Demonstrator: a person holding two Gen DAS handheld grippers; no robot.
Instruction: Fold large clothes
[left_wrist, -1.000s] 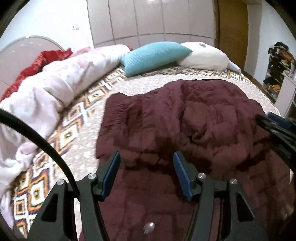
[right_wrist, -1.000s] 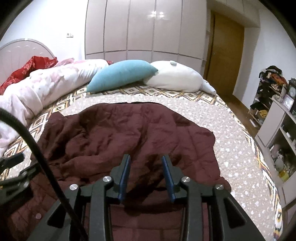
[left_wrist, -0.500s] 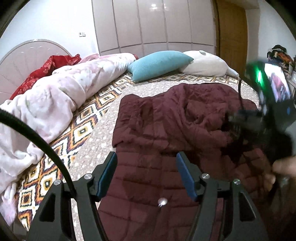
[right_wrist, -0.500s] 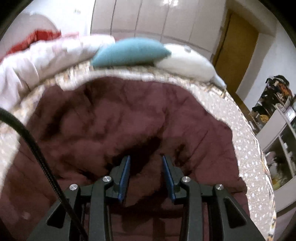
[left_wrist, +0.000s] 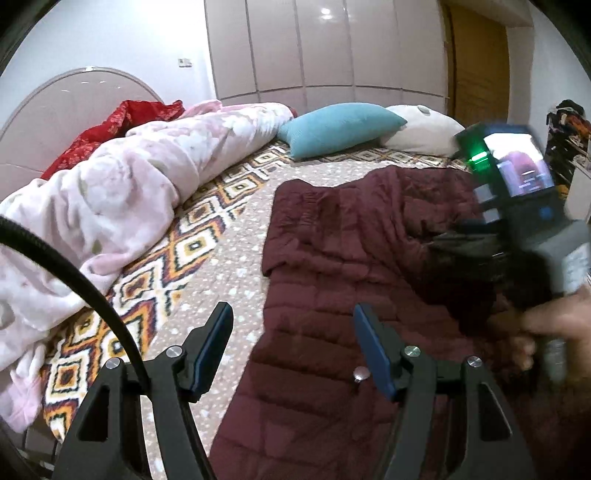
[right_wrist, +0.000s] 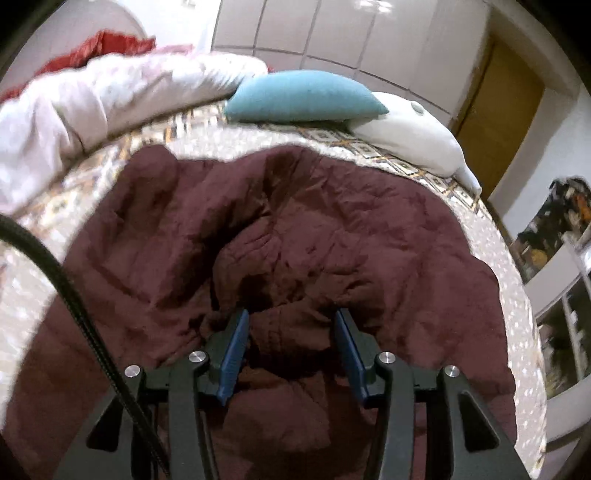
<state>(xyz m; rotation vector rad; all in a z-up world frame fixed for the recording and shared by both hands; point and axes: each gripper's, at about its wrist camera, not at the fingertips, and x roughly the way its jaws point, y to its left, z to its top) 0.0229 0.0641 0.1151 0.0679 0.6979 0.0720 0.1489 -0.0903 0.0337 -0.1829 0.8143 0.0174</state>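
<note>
A large maroon quilted jacket (left_wrist: 351, 280) lies spread and rumpled on the bed; it fills the right wrist view (right_wrist: 295, 236). My left gripper (left_wrist: 291, 332) is open and empty, above the jacket's left edge. My right gripper (right_wrist: 291, 332) is open, low over a bunched fold in the jacket's middle, with fabric between the fingers. The right gripper's body and the hand holding it show at the right of the left wrist view (left_wrist: 517, 206).
The bed has a patterned cover (left_wrist: 192, 251). A pink-white duvet (left_wrist: 122, 192) lies along the left side. A teal pillow (left_wrist: 340, 127) and a white pillow (left_wrist: 421, 129) lie at the far end. Shelves (right_wrist: 565, 295) stand on the right.
The right gripper has moved forward and down onto the jacket's middle and opened wider. The left gripper has drawn back and left, over the jacket's left edge.
</note>
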